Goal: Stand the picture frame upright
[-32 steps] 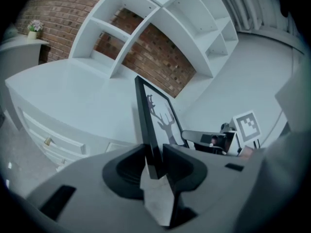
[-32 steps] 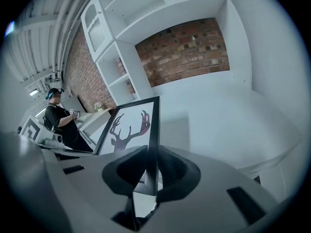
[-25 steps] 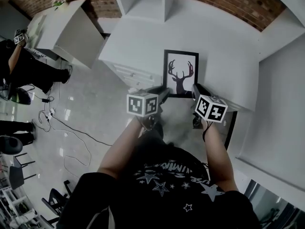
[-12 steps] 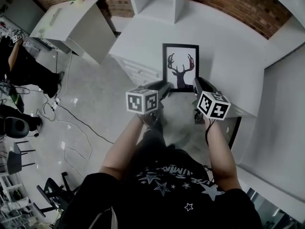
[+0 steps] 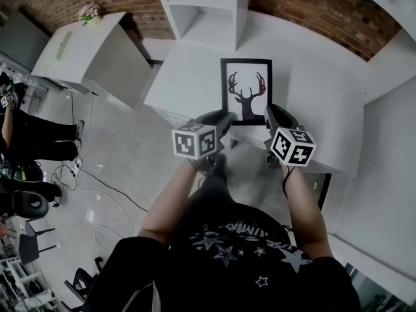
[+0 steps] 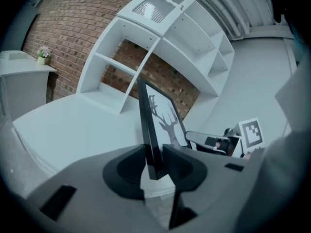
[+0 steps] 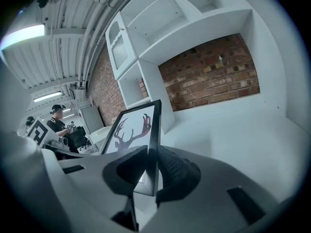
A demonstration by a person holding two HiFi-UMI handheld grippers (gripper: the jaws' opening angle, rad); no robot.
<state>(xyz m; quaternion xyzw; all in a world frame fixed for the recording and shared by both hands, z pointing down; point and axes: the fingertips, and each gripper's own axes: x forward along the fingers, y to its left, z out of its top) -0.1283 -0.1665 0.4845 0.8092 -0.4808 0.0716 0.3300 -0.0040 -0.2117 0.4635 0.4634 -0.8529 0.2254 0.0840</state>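
Picture frame [image 5: 246,91], clamped at its lower corners by left gripper [image 5: 225,120] and right gripper [image 5: 268,116], has been lifted over the worktop's [image 5: 188,70] front edge; standing it remains undone.

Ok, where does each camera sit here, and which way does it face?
Head view: on the person's head, facing steeply down at the picture frame; both forearms, left gripper, right gripper show.
Left gripper view: on that gripper, looking along jaws clamped on the frame's left edge, toward shelves.
Right gripper view: likewise, right edge, toward brick wall.
All three share the frame.
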